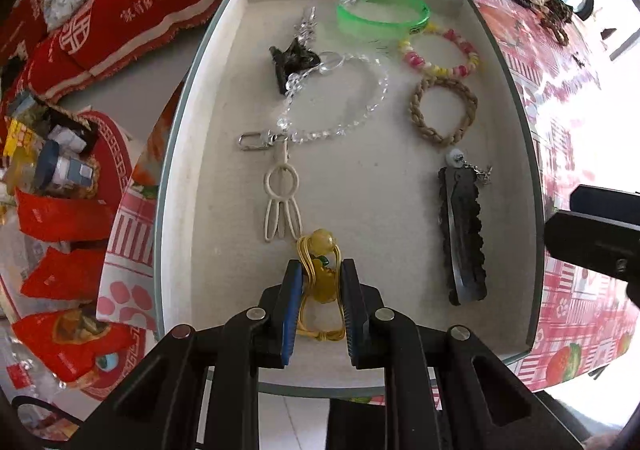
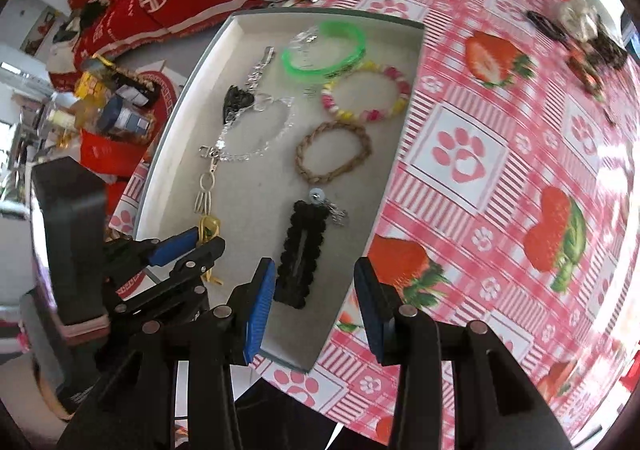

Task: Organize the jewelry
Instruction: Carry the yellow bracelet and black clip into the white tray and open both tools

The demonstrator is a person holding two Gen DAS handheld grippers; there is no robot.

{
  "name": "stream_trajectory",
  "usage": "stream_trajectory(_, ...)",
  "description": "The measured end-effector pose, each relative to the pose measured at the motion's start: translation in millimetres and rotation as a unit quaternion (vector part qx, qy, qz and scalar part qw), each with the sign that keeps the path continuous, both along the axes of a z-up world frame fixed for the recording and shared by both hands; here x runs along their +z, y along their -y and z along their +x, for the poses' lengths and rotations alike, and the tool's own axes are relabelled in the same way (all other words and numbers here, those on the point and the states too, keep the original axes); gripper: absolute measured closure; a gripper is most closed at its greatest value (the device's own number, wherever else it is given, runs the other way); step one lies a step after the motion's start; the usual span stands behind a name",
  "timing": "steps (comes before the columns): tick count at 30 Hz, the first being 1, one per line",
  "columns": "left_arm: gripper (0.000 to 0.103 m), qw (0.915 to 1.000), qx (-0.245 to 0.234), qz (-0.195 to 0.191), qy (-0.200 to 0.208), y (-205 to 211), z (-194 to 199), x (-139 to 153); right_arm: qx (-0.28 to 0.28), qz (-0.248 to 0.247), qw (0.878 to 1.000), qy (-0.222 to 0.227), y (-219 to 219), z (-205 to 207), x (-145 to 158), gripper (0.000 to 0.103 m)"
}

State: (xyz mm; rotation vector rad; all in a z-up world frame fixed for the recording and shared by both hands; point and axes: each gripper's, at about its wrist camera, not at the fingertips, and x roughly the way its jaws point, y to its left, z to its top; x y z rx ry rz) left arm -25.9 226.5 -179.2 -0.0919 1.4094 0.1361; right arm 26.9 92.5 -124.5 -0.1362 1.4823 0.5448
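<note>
One tray, holding eight pieces. Bracelets, four: one green band, one pink-and-yellow beaded, one braided tan, one clear beaded. Hair clips, two: one long black scalloped, one small dark claw. Charms, two: one white rabbit keyring, one yellow corded pendant. Loose items on the tablecloth at the far edge form one cluster (too blurred to count).
</note>
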Motion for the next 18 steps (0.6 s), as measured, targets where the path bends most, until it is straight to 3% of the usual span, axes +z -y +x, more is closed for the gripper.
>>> stream_trajectory(12,0.075,0.9999,0.002,0.003,-0.009,1.2,2.5,0.6,-0.028,-0.002,1.0,-0.009,21.9,-1.4,4.3,0.059)
stream_trajectory(13,0.05,0.9999,0.003,0.003,-0.009,1.2,2.6,1.2,-0.029,-0.002,1.0,-0.01,23.3,-1.6,4.2,0.059)
stream_trajectory(15,0.019,0.9999,0.01,0.012,0.006,1.5,1.8,7.7,-0.032,-0.004,0.999,-0.012,26.2,-1.9,4.0,0.059)
stream_trajectory(18,0.019,0.9998,0.008,0.013,0.014,3.9,3.9,15.2,-0.038,-0.004,0.999,-0.014,30.6,-1.3,4.4,0.059)
